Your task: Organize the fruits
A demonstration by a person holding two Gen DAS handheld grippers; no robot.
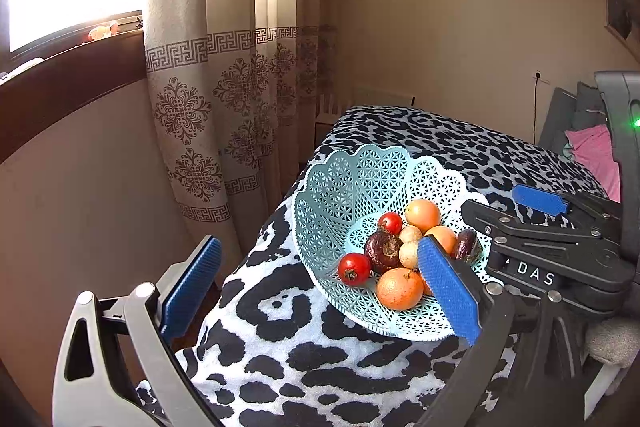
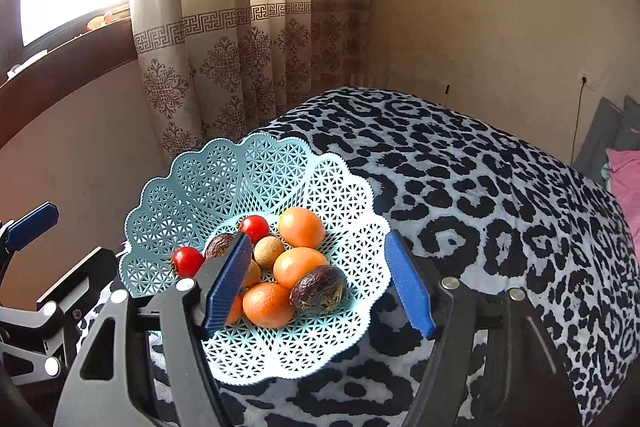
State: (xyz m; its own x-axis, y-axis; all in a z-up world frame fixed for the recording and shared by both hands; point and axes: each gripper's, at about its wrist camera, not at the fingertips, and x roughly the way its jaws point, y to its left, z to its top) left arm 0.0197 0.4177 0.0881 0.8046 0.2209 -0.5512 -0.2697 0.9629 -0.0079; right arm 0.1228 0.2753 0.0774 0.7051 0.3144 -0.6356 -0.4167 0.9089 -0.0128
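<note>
A pale blue lattice basket [image 1: 352,171] [image 2: 208,179] stands on a leopard-print blanket [image 1: 280,367] [image 2: 480,187]. It holds three oranges [image 2: 302,227], two small red fruits [image 2: 187,261], two dark wrinkled fruits [image 2: 318,289] and small tan round fruits [image 2: 269,251]. My left gripper [image 1: 320,247] is open just in front of the basket, which shows between its fingers. My right gripper [image 2: 318,239] is open too, low over the basket's near side, with its left pad [image 2: 228,283] among the fruit. Neither holds anything. The right gripper's blue pad [image 1: 540,199] shows in the left wrist view.
The blanket's left edge [image 1: 240,267] drops off toward a patterned curtain [image 1: 224,99] and a window sill [image 1: 72,67]. A beige wall with a cable [image 2: 578,115] is behind. Pink cloth [image 2: 626,179] lies at the far right. Bare blanket stretches right of the basket.
</note>
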